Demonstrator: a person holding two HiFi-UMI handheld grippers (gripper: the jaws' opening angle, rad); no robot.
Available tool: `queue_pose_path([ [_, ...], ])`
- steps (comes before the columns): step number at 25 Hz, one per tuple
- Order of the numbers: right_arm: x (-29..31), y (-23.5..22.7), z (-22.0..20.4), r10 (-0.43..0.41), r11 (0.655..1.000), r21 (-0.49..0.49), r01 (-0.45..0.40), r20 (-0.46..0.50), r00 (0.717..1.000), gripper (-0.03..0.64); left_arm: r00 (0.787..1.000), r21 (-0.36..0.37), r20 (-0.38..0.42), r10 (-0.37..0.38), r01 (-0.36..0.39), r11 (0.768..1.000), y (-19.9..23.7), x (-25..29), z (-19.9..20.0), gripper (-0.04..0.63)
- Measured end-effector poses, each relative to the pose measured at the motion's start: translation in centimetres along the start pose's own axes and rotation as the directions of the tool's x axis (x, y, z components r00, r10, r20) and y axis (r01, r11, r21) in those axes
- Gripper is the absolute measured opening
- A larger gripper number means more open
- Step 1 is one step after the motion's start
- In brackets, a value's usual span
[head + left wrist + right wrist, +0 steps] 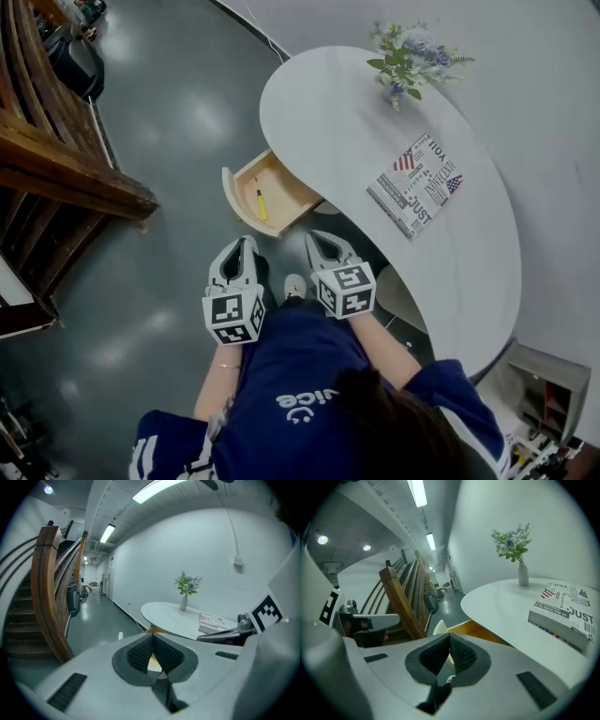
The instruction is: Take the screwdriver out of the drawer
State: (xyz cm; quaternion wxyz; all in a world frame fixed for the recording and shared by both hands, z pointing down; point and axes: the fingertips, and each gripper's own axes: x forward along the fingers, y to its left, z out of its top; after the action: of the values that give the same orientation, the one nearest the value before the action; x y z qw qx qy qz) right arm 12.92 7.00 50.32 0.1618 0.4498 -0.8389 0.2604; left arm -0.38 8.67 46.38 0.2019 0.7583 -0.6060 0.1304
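Head view: the drawer stands open under the edge of the white tabletop, and the screwdriver lies flat on its wooden floor, yellow and slim. It sits just ahead of the left claw, and ahead and to the left of the right claw. Both claws hang side by side short of the drawer front, touching nothing. A book and some flowers sit on the tabletop well beyond the right claw. Left gripper view: the left claw has its ribbed pads pressed together with nothing between them; a sliver of pale wood shows past the tips, the screwdriver itself not visible. Right gripper view: the right claw is likewise closed and empty, with the drawer's wood just beyond its tips and a wooden staircase far off to the left. Handling, as a judgement: the tool looks light and rigid, not fragile, with a smooth handle that may slip or roll. Best hold is probably across the middle of the yellow handle, pads squarely on both sides; lying flat, it leaves little room beneath, so the jaws must open and come down onto the drawer floor.
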Motion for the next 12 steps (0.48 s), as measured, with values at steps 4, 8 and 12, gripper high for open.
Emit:
queue_pose_path([
  [4, 1.2, -0.9, 0.8, -0.041, 0.999, 0.009, 0.041, -0.012, 0.999, 0.008, 1.000, 0.008, -0.010, -0.023, 0.023, 1.000, 1.1, 1.9, 0.8, 0.005],
  [8, 3.1, -1.3, 1.8, -0.078, 0.997, 0.026, 0.078, -0.025, 0.997, 0.008, 0.999, 0.034, -0.018, -0.051, 0.052, 0.998, 2.7, 4.0, 2.0, 0.005],
  [12, 5.3, -0.9, 2.6, -0.104, 0.994, 0.026, 0.106, -0.054, 0.993, 0.008, 0.995, 0.016, -0.029, -0.093, 0.093, 0.996, 4.8, 6.1, 3.1, 0.005],
])
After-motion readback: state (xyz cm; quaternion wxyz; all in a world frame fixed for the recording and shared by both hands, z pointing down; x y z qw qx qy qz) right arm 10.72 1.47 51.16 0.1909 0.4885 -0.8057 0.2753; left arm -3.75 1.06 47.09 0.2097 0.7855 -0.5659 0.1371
